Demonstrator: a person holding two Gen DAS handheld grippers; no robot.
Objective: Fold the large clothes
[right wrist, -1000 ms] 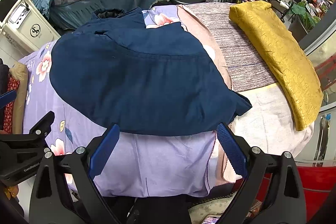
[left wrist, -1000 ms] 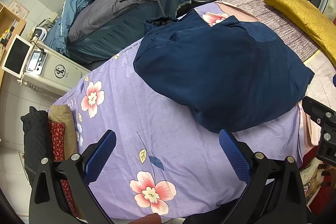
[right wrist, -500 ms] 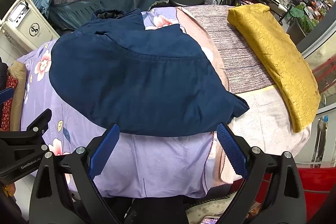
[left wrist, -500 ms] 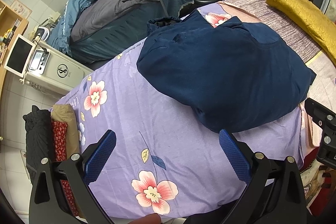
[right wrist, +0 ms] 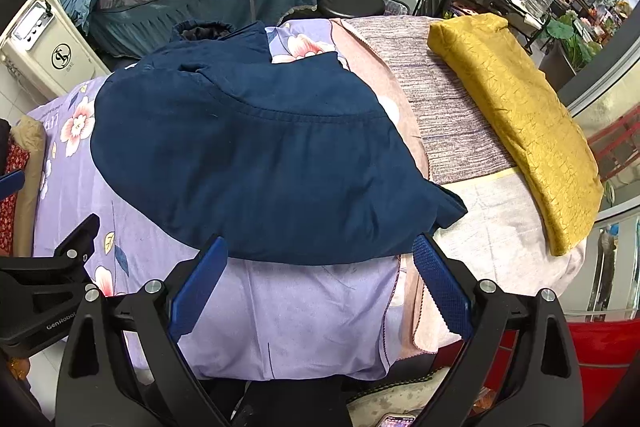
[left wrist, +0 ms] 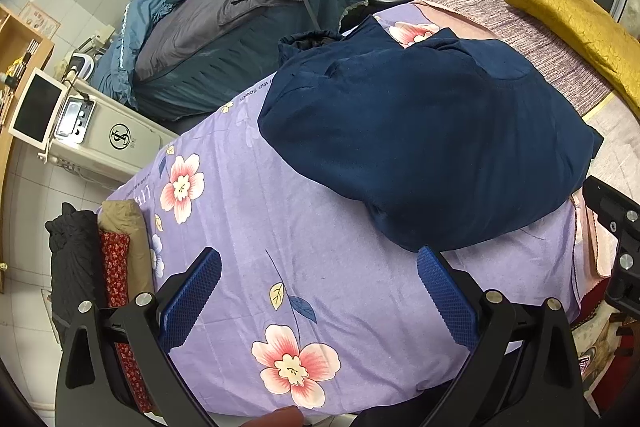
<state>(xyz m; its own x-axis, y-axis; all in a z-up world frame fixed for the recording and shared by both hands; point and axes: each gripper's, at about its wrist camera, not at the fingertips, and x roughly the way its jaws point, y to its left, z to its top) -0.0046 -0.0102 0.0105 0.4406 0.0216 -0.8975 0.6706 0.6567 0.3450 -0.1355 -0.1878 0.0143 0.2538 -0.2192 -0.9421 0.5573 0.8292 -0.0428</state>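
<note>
Both grippers [left wrist: 318,283] [right wrist: 320,271] hover agape (seemingly untouching) before navy garment [right wrist: 256,155].

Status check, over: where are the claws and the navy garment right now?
Left claw open, empty, above the floral sheet. Right claw open at navy garment near edge. Garment lies bunched. Nothing in the way.

Left gripper [left wrist: 318,293], right gripper [right wrist: 320,281] — both agape

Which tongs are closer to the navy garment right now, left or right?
Right. The right tongs sit open at the navy garment's near hem. The left tongs hover open over the floral sheet, off its left side.
</note>
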